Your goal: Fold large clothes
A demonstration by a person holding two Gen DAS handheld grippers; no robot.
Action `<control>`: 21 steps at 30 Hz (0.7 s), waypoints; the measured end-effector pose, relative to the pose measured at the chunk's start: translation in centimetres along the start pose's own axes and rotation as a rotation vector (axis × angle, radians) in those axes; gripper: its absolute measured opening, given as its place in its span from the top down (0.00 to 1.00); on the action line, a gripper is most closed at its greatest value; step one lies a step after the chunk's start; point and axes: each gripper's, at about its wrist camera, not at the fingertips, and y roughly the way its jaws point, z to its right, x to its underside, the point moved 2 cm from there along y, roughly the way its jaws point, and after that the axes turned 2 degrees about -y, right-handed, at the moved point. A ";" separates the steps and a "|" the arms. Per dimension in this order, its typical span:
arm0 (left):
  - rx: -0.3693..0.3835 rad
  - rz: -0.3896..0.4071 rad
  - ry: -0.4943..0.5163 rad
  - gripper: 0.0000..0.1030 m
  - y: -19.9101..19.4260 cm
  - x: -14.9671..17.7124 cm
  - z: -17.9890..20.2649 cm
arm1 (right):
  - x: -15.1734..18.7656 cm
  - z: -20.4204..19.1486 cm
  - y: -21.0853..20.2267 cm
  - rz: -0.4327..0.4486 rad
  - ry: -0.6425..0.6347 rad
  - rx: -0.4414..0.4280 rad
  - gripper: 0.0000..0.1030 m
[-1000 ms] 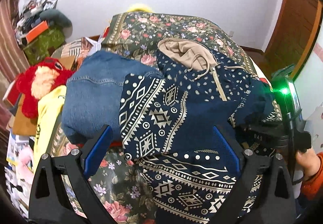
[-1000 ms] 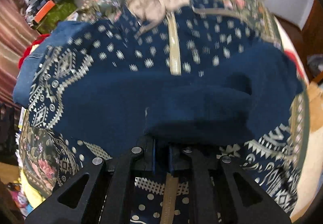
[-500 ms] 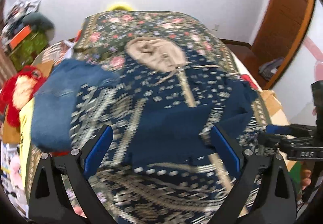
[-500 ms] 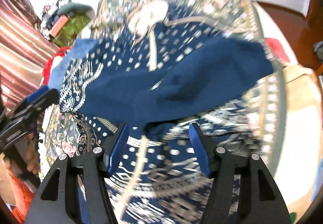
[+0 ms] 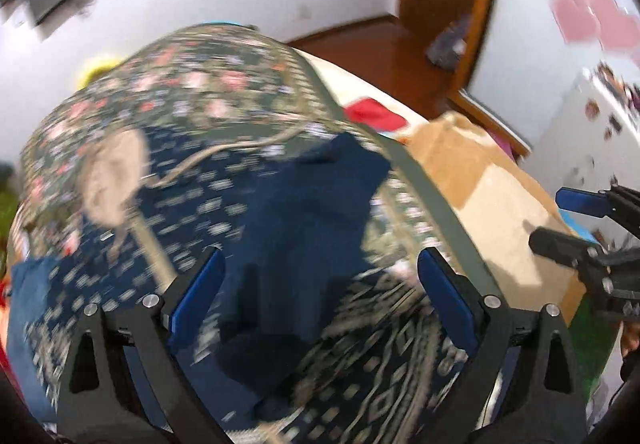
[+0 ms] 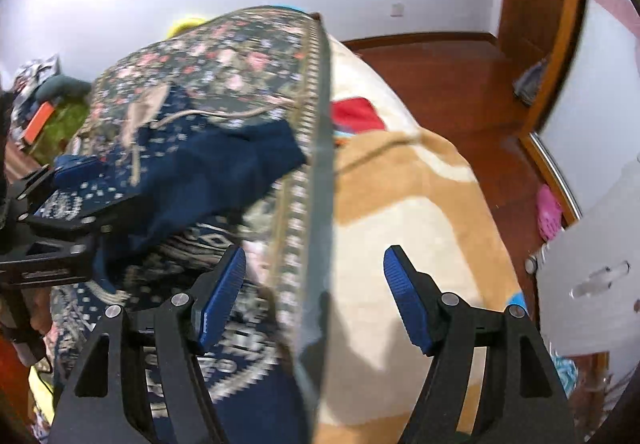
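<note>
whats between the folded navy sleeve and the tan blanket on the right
In the right wrist view, the floral bedspread's patterned border and grey-green edge band run between the navy sleeve and the tan blanket.

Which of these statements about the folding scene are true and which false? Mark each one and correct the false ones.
1. Both tools are open. True: left tool, right tool.
2. The right tool grips the navy hoodie. False: it holds nothing.
3. The hoodie's sleeve lies folded across its body. True.
4. The hoodie lies on a bare wooden floor. False: it lies on a floral bedspread.
</note>
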 end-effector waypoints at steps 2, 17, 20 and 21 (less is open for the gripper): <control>-0.009 -0.034 0.027 0.13 2.4 -0.6 1.3 | 0.5 0.7 0.6 -0.018 0.014 -0.003 0.34; -0.068 -0.048 -0.076 0.94 9.2 -2.7 -1.3 | 1.9 2.0 2.6 -0.065 0.038 -0.029 0.34; -0.002 0.025 -0.143 0.95 5.1 -3.4 -3.1 | 1.8 1.6 2.3 -0.053 0.041 -0.040 0.34; 0.016 0.067 -0.165 0.95 2.8 -3.6 -4.2 | 1.7 1.3 2.2 -0.053 0.039 -0.042 0.34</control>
